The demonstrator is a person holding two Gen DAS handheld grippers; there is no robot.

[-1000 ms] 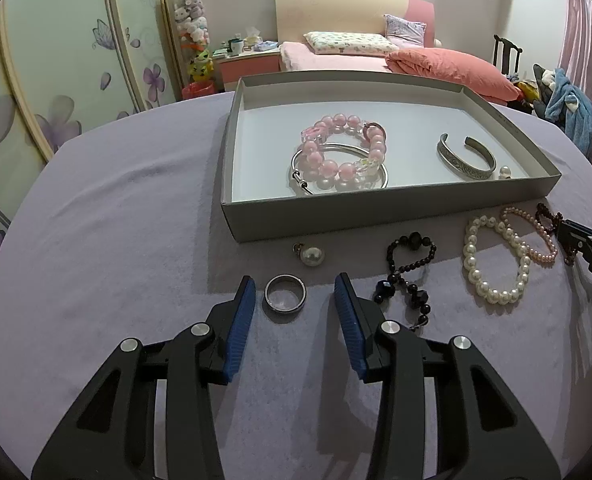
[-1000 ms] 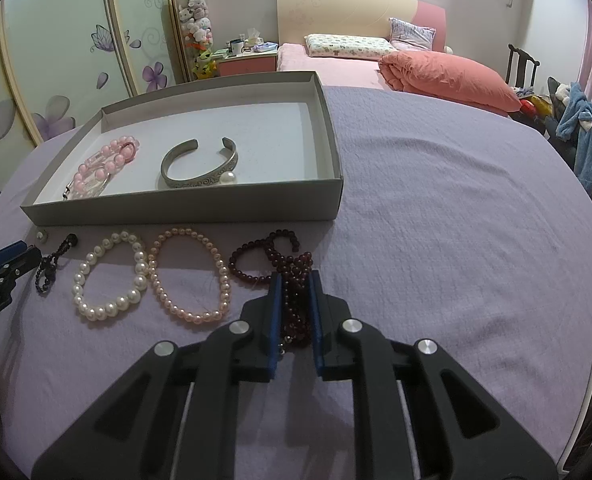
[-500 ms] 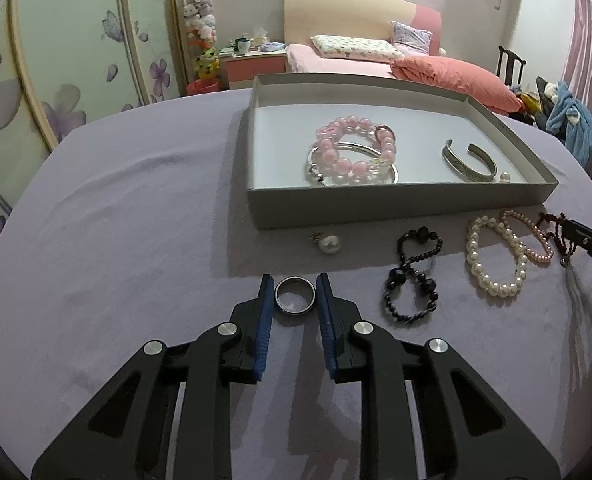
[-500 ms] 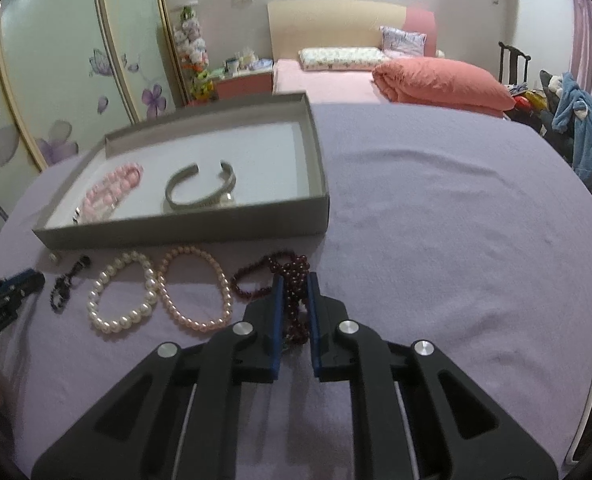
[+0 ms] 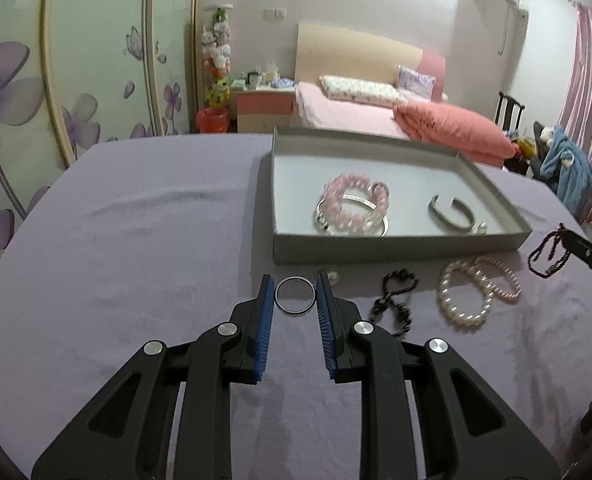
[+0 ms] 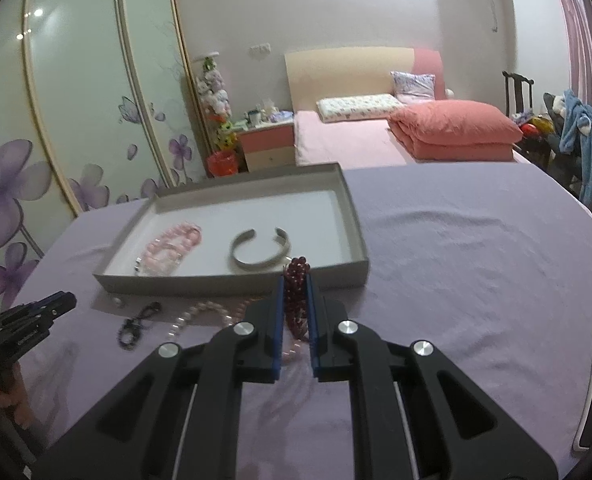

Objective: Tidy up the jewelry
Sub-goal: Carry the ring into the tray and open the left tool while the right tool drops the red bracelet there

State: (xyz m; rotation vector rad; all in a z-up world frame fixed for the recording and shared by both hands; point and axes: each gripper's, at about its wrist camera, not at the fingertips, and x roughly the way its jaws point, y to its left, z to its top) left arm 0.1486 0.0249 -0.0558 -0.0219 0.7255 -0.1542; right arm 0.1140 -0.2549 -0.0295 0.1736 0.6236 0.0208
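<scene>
On the purple cloth (image 5: pixel 136 280), a ring (image 5: pixel 295 301) is pinched in the left tongs (image 5: pixel 295 294), dark red beads (image 6: pixel 296 296) are clamped in the right tongs (image 6: pixel 296 304), tray (image 5: pixel 396 250) just ahead.

Trays: one (image 5: pixel 396 249)
Bracelets in tray: three, a pink bead one (image 5: pixel 356 204), a thin silver bangle (image 5: pixel 324 222), a silver cuff (image 5: pixel 450 212)
Loose pearls: two (image 5: pixel 482 228) (image 5: pixel 333 277)
Rings: one (image 5: pixel 295 295)
Bead bracelets outside tray: four, black (image 5: pixel 396 304), white pearl (image 5: pixel 462 296), pink pearl (image 5: pixel 504 280), dark red (image 6: pixel 296 296)
Grippers: two (image 5: pixel 295 294) (image 6: pixel 296 300)
</scene>
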